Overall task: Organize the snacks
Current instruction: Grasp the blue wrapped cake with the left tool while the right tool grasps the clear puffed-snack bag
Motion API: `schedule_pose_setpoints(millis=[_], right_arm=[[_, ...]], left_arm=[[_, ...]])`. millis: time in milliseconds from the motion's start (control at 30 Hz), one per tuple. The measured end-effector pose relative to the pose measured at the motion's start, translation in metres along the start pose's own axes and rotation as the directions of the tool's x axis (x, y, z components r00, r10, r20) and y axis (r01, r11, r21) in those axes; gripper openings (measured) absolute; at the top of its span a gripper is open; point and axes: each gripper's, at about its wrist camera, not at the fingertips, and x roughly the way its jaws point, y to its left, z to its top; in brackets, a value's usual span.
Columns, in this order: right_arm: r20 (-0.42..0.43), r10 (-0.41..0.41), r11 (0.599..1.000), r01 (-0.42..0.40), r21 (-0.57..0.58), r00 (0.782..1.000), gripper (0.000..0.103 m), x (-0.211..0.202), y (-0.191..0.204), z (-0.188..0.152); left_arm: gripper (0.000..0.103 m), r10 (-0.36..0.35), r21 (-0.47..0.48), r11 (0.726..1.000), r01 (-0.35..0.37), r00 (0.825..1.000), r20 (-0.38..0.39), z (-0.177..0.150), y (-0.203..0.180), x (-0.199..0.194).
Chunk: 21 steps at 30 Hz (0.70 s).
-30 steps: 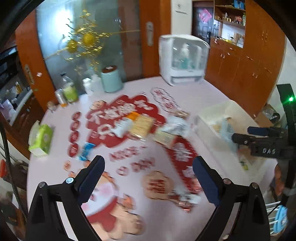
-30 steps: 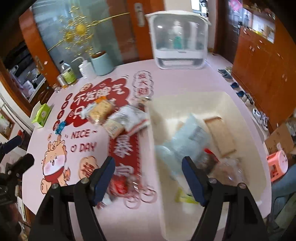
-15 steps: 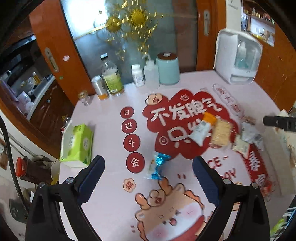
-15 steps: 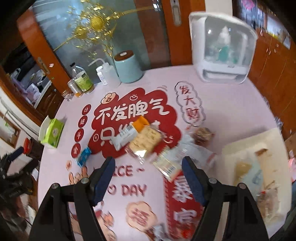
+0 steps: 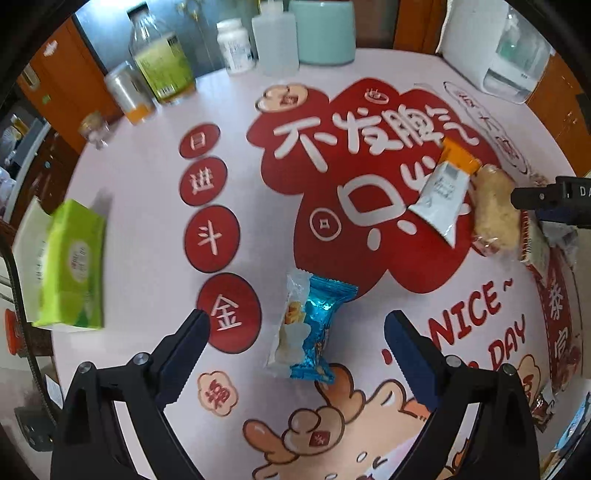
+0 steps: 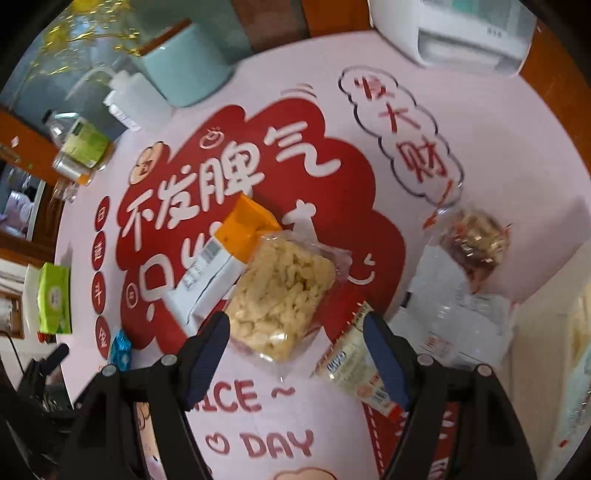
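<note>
Both grippers, left [image 5: 295, 332] and right [image 6: 295, 332], are held spread and empty; each should be centred over its packet, blue wrapper [image 5: 308, 328] and clear rice-crisp pack [image 6: 280, 291], before being closed.

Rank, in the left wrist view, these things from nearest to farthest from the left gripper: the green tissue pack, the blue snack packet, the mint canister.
1. blue snack packet, lying between the open jaws.
2. green tissue pack, at the left table edge.
3. mint canister, far back.

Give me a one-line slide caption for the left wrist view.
Open left gripper poised above a blue-wrapped snack on the pink printed tablecloth, other snacks lying farther right.
</note>
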Motion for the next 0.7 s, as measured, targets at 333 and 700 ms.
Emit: schedule_pose_setpoints(millis=[333,700], right_arm=[[-0.018,0.001,1.0,0.0,0.024,1.0,0.088,0.034,0.016,0.006],[0.003,-0.081,0.991,0.081,-0.103,0.997,0.066,0.036,0.036,-0.021]], left_arm=[[0.082,-0.005,-0.021,1.0,0.005,1.0,-0.016,0.001,0.002,0.018],[0.031,-0.017,-0.051,0.999,0.013,0.998,-0.068,-0.016,-0.003,0.029]])
